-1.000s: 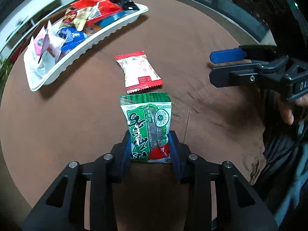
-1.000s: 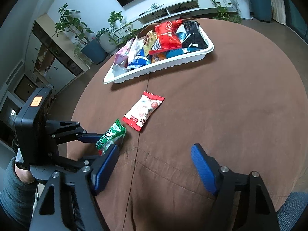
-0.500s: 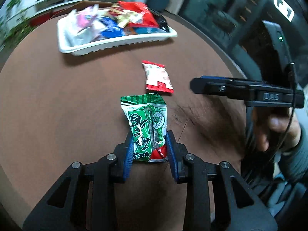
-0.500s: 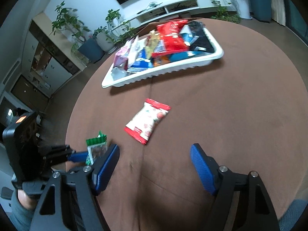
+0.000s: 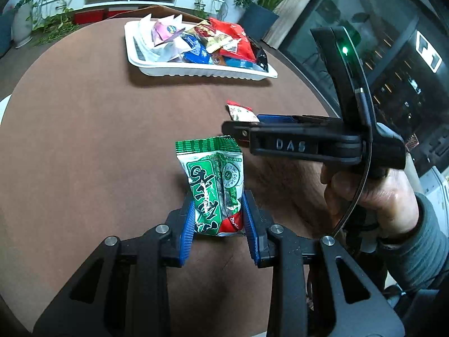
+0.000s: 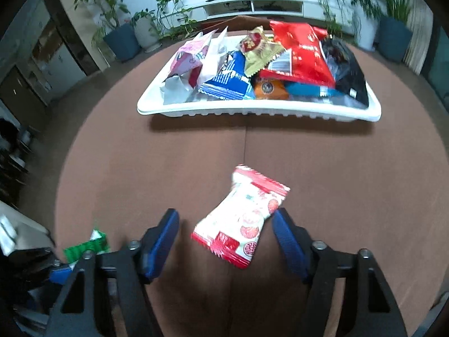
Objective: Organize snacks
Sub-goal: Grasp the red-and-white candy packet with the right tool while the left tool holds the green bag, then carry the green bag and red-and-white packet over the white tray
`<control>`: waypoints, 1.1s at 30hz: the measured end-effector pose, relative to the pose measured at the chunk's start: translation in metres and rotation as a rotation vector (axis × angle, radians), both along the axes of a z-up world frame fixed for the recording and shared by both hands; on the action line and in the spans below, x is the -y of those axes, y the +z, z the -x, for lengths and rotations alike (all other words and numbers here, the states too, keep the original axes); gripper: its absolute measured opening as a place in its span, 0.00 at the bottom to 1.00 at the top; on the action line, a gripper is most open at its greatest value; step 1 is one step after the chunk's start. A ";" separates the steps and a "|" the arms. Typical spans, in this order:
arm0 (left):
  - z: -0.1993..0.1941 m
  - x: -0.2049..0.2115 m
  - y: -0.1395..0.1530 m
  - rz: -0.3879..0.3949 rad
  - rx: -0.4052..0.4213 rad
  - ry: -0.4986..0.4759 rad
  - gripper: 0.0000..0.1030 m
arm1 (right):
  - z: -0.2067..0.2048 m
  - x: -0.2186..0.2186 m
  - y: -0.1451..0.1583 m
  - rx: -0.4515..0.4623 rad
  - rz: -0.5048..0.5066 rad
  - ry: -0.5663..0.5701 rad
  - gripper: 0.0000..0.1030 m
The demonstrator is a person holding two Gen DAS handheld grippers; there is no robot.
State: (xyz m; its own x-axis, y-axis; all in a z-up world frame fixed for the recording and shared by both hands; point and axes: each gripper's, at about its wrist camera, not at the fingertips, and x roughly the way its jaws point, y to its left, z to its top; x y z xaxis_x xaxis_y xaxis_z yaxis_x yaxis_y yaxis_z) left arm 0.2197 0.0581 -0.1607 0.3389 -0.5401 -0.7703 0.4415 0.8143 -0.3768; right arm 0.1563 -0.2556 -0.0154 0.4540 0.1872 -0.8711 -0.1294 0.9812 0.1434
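My left gripper (image 5: 219, 219) is shut on a green snack packet (image 5: 214, 185) and holds it upright above the brown round table (image 5: 84, 140). The packet's green edge also shows in the right wrist view (image 6: 87, 248). My right gripper (image 6: 227, 238) is open, its blue fingers on either side of a red and white snack packet (image 6: 242, 216) that lies flat on the table. In the left wrist view that packet (image 5: 238, 111) is mostly hidden behind the right gripper (image 5: 280, 129). A white tray (image 6: 258, 109) full of snack packets stands at the far side.
The tray (image 5: 202, 71) holds several packets, among them a large red bag (image 6: 299, 53) and a blue packet (image 6: 227, 80). The table edge lies close behind both grippers. Potted plants and a low white cabinet stand beyond the table.
My right gripper has moved forward and left so its open fingers now flank the red and white packet. My left gripper has turned toward the tray, still holding the green packet.
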 end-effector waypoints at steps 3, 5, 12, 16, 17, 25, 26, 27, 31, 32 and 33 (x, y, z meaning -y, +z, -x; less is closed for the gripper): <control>0.001 -0.003 0.000 -0.003 0.002 0.016 0.29 | 0.002 -0.002 -0.002 0.016 0.076 0.025 0.50; 0.002 -0.004 0.000 -0.012 0.008 0.034 0.29 | 0.005 0.000 -0.003 0.020 0.095 0.038 0.43; 0.001 -0.005 0.001 -0.026 0.024 0.054 0.29 | 0.021 0.007 -0.001 0.019 0.086 0.065 0.35; 0.001 -0.006 0.002 -0.020 0.027 0.061 0.29 | 0.033 0.022 0.002 0.023 0.032 0.037 0.34; 0.001 -0.006 0.003 -0.018 0.028 0.061 0.29 | 0.035 0.028 0.003 0.027 0.015 0.028 0.33; -0.006 -0.013 0.012 0.028 0.021 0.076 0.29 | 0.051 0.089 0.029 0.072 -0.175 -0.098 0.33; -0.009 -0.014 0.014 0.036 0.021 0.078 0.29 | 0.050 0.099 0.031 0.076 -0.191 -0.120 0.33; -0.012 -0.015 0.017 0.040 0.023 0.080 0.29 | 0.050 0.109 0.034 0.082 -0.203 -0.143 0.33; -0.033 -0.018 0.039 0.043 0.063 0.096 0.29 | 0.041 0.151 0.050 0.117 -0.235 -0.236 0.33; -0.038 -0.018 0.044 0.043 0.072 0.100 0.29 | 0.037 0.160 0.056 0.127 -0.236 -0.251 0.33; -0.045 -0.020 0.051 0.041 0.087 0.106 0.29 | 0.034 0.167 0.062 0.140 -0.235 -0.265 0.33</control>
